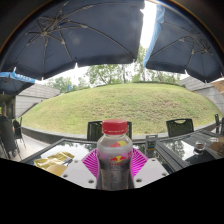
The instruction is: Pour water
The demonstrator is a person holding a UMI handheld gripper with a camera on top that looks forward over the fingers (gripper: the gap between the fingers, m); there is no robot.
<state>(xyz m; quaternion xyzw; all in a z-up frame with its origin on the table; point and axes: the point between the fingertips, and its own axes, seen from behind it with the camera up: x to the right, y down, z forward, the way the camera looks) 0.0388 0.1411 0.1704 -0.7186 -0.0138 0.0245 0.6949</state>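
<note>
Between the pink pads, upright red-capped bottle, tongs level and gripping it, above table

A single wide-angle camera is riding on the claw, looking level and forward, sitting very close to a bottle, facing a grassy slope beyond the tabletop.

Outdoor patio, dark umbrellas overhead, chairs, grassy slope, trees beyond
</note>
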